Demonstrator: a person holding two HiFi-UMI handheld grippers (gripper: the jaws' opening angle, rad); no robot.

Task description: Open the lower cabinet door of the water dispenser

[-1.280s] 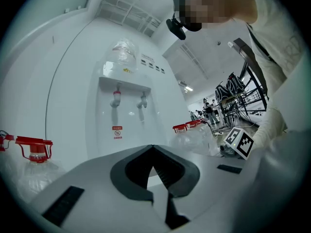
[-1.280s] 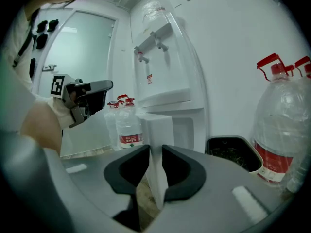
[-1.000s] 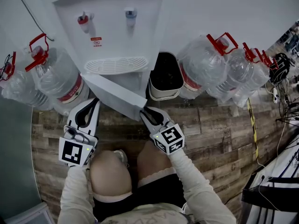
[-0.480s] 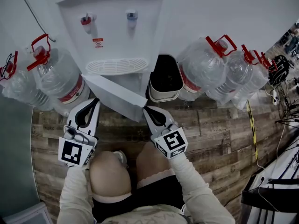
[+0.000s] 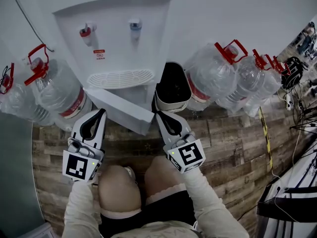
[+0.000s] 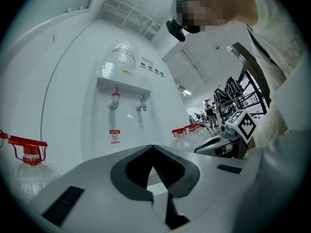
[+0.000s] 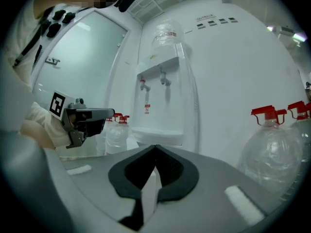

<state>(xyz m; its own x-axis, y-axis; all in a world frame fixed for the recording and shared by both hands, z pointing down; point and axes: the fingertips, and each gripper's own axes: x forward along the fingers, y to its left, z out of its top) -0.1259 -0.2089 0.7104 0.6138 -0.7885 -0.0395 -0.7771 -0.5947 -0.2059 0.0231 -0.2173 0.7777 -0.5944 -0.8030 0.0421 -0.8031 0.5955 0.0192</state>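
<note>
The white water dispenser [image 5: 119,38] stands against the wall, with a red and a blue tap above a drip grille. Its lower cabinet door [image 5: 126,110] is swung out towards me. My left gripper [image 5: 101,113] is shut and empty, its tip by the door's left lower edge; contact is unclear. My right gripper [image 5: 160,115] is shut on nothing, just right of the door's free corner and apart from it. In the left gripper view the closed tips [image 6: 153,147] face the dispenser [image 6: 126,115]. The right gripper view shows its joined tips [image 7: 155,147] before the dispenser [image 7: 160,106].
A dark-lined waste bin [image 5: 173,86] stands right of the dispenser. Large clear water jugs with red handles crowd the left [image 5: 59,90] and the right [image 5: 213,78]. The person's knees [image 5: 119,185] are over the wood-plank floor [image 5: 237,138]. Cables [image 5: 297,68] lie at the far right.
The right gripper came off the door's free corner, closed its jaws and lifted slightly to the right. The door stays swung out. The left gripper has barely moved.
</note>
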